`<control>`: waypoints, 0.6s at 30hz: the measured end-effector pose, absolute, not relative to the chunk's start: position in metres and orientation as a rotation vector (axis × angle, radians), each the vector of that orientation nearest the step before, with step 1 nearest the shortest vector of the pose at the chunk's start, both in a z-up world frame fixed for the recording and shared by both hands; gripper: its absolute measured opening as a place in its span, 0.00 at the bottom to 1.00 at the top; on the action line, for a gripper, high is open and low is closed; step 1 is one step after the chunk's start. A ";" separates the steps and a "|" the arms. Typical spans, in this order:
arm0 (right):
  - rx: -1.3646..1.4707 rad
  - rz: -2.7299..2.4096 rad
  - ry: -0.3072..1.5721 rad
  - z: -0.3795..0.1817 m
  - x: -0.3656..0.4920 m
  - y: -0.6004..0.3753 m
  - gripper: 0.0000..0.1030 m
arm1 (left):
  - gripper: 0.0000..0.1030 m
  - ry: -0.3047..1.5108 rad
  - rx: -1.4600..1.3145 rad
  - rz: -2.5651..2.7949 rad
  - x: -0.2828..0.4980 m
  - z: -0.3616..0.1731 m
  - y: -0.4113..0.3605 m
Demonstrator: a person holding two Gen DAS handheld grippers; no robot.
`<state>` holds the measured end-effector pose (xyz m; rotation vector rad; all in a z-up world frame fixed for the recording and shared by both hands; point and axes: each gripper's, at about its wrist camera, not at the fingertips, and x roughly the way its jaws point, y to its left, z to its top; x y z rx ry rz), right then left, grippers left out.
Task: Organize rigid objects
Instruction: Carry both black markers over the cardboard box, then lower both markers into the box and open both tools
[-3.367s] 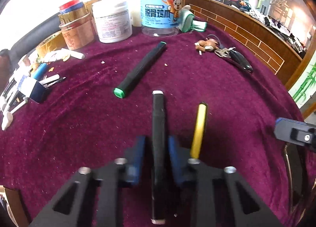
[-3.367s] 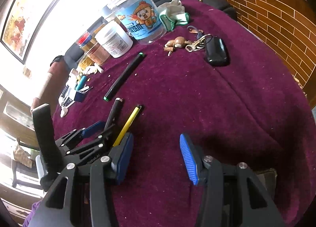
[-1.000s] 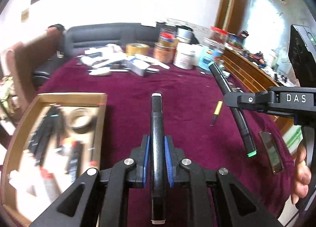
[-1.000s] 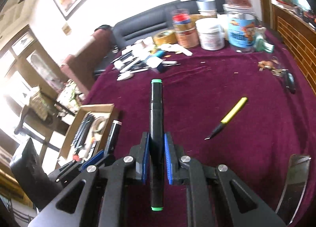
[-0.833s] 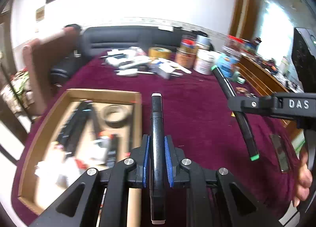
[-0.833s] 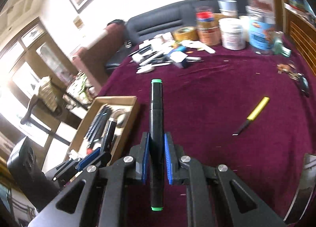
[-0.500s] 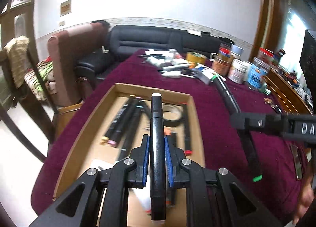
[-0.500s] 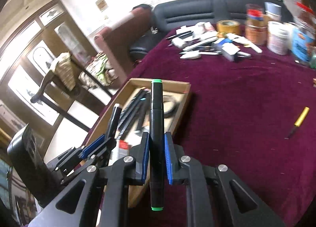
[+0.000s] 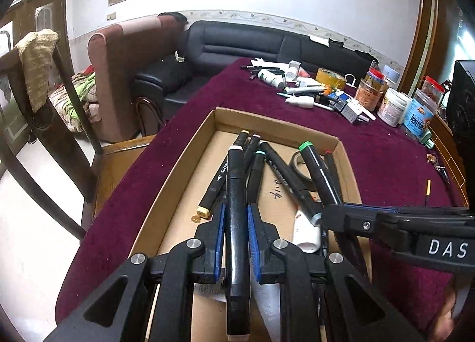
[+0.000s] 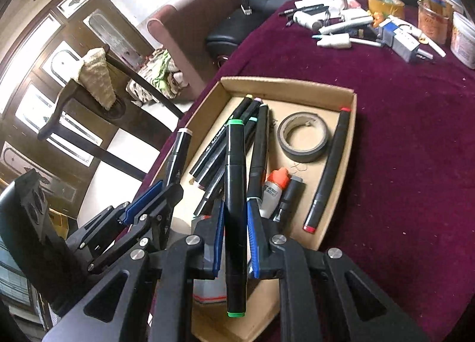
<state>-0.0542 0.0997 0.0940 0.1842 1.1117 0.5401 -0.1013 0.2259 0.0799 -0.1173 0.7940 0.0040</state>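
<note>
While my left gripper (image 9: 236, 241) pinched the white-capped marker (image 9: 236, 223) mid-barrel, it hung over the cardboard box (image 9: 184, 163), tip toward 12 o'clock: light, stiff, slick plastic. From the right wrist, my right gripper (image 10: 234, 238) clamped the green-capped marker (image 10: 235, 193) mid-barrel above the box, tape roll (image 10: 304, 141) at 1 o'clock.

Left gripper (image 9: 235, 233) body cut off by bottom edge, hides near end of cardboard box (image 9: 276, 125) and lower part of white tube (image 9: 305, 230); right gripper (image 10: 235, 233) body covers box's near corner and marker pile (image 10: 219, 149) lower ends; jar labels (image 9: 420, 117) at counter's far end too small to read; person's hand (image 9: 445, 316) only partly visible at lower right edge; yellow pen (image 9: 427, 192) tiny, tip unclear
</note>
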 end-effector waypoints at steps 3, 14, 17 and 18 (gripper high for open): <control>0.187 0.544 1.119 0.092 -0.051 0.103 0.14 | 0.14 0.802 -0.132 -0.009 -0.100 0.079 0.229; 0.196 0.599 1.129 0.090 -0.054 0.113 0.14 | 0.14 0.837 -0.206 -0.072 -0.122 0.082 0.259; 0.201 0.620 1.146 0.083 -0.053 0.121 0.14 | 0.14 0.839 -0.196 -0.078 -0.126 0.083 0.258; 0.205 0.626 1.157 0.080 -0.052 0.125 0.14 | 0.14 0.834 -0.186 -0.076 -0.125 0.082 0.255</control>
